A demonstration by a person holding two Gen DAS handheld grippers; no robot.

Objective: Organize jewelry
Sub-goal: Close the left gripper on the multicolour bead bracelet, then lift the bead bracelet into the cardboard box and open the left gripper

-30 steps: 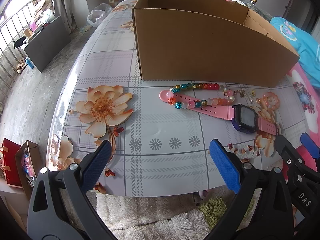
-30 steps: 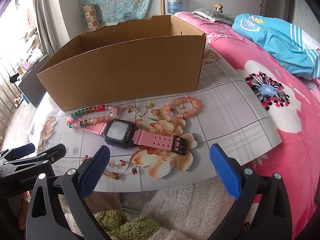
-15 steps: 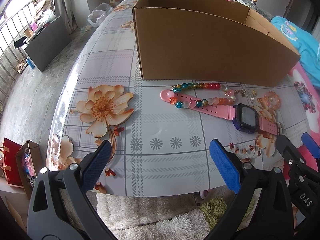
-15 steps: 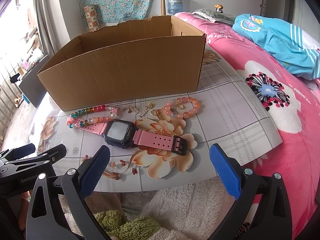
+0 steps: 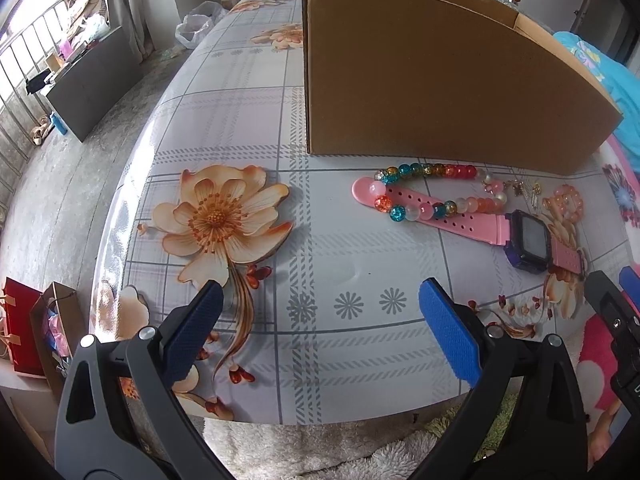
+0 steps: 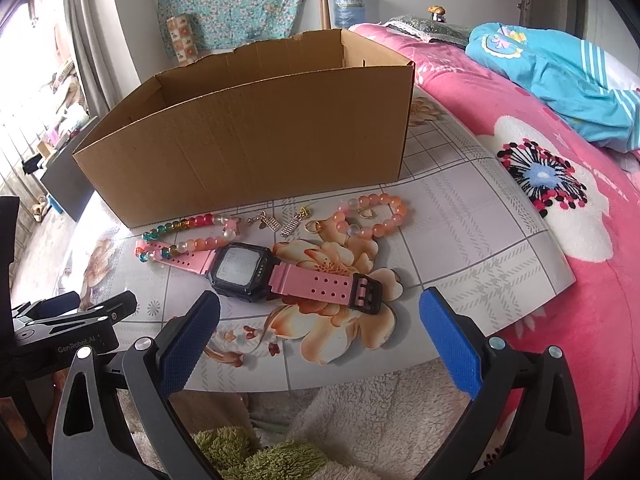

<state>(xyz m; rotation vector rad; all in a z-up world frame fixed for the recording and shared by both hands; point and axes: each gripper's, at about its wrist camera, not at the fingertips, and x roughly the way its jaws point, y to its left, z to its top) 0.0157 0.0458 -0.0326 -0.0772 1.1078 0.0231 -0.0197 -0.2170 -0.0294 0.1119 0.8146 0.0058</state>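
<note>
A pink-strapped watch [image 6: 248,266] [image 5: 524,238] lies flat on the floral tablecloth in front of an open cardboard box [image 6: 256,148] [image 5: 432,92]. A multicoloured bead bracelet [image 5: 432,192] [image 6: 188,236] drapes over the watch's far strap. A peach bead bracelet [image 6: 376,216] [image 5: 566,204] and small gold earrings [image 6: 294,222] lie beside it. My left gripper [image 5: 320,330] is open over the table's near edge, left of the jewelry. My right gripper [image 6: 320,334] is open just short of the watch, nothing between its fingers.
A pink floral bedspread [image 6: 560,184] with blue clothing [image 6: 560,76] lies to the right of the table. A fluffy white and green rug [image 6: 304,440] sits below the near edge. Paper bags [image 5: 36,328] stand on the floor at left.
The left gripper has moved forward a little over the table, so the box and flower print look closer. The right gripper has barely moved. Both stay open.
</note>
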